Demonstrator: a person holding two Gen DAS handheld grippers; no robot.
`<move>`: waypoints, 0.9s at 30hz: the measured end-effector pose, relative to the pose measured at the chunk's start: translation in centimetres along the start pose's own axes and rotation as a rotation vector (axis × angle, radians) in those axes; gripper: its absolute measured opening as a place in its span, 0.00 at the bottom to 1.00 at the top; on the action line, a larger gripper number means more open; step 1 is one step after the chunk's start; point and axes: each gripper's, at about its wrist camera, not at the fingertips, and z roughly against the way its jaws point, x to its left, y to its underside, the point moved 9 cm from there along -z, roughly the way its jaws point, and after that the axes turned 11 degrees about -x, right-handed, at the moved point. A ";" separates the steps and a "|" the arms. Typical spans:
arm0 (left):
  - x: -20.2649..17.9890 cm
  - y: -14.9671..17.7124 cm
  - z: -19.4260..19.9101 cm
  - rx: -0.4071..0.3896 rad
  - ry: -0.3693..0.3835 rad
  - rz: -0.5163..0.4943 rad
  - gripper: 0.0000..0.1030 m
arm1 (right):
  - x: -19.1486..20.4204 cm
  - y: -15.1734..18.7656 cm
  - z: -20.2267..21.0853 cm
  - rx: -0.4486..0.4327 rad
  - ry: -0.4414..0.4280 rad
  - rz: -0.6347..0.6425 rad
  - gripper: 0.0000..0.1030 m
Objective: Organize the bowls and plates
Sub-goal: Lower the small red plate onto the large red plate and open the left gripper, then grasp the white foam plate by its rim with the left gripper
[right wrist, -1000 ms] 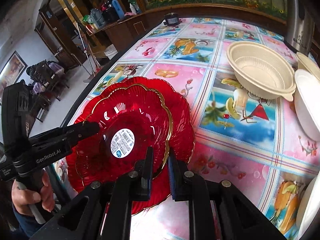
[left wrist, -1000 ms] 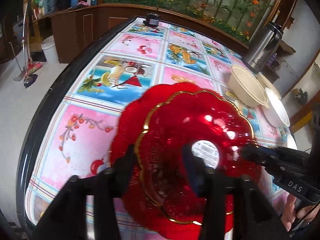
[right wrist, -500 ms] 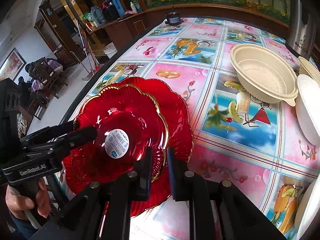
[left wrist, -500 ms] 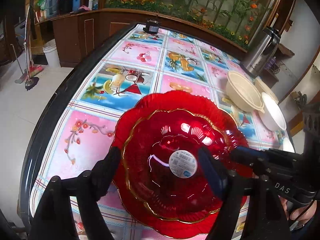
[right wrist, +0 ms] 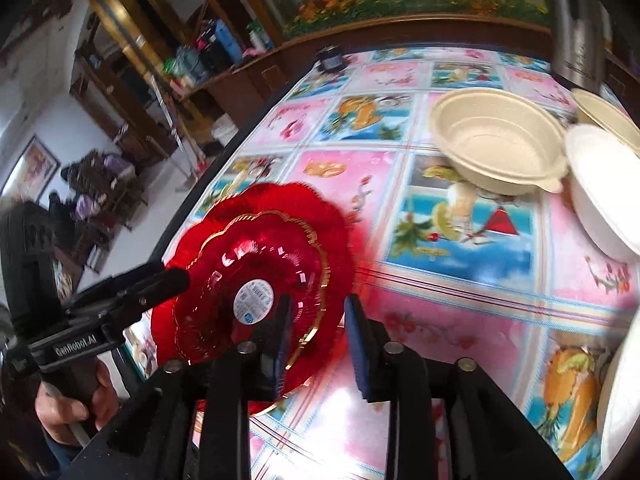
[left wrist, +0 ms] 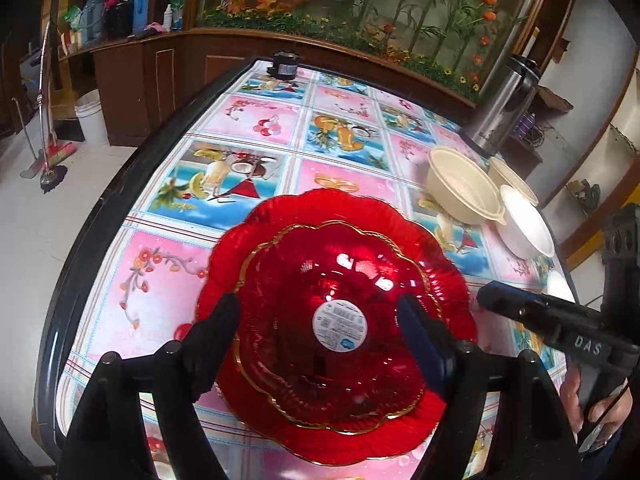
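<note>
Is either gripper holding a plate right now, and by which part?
Nothing is held. The left gripper is open above the red plates; the right gripper has just opened off the near rim.

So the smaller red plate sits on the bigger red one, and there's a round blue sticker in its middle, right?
Not quite: the sticker is white, with only a small blue mark. The left wrist view shows it. The smaller red plate does sit on the bigger red one.

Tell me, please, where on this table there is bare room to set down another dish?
The widest free patch lies between the red plates and the small black device at the far edge. It is crowded on the right, where the beige bowl and white bowl cluster by the steel flask.
</note>
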 end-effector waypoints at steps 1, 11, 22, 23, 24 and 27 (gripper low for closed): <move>-0.2 0.1 0.1 0.000 0.003 -0.003 0.77 | -0.4 0.0 0.2 -0.005 0.004 -0.011 0.32; -1.1 0.0 0.7 -0.012 0.010 -0.022 0.77 | 0.2 2.5 -1.6 0.071 -0.021 -0.021 0.32; -2.8 -0.2 1.4 -0.019 0.045 -0.044 0.77 | 0.6 2.7 -0.5 0.068 -0.104 -0.028 0.35; -3.3 -0.1 1.5 -0.018 0.056 -0.052 0.77 | 0.0 2.5 0.2 0.054 -0.095 -0.035 0.35; -3.7 0.0 1.5 -0.015 0.065 -0.059 0.77 | -1.1 2.1 1.2 0.034 -0.082 -0.050 0.35; -5.5 0.5 1.6 -0.008 0.100 -0.089 0.77 | -5.6 1.1 5.3 -0.047 -0.001 -0.104 0.35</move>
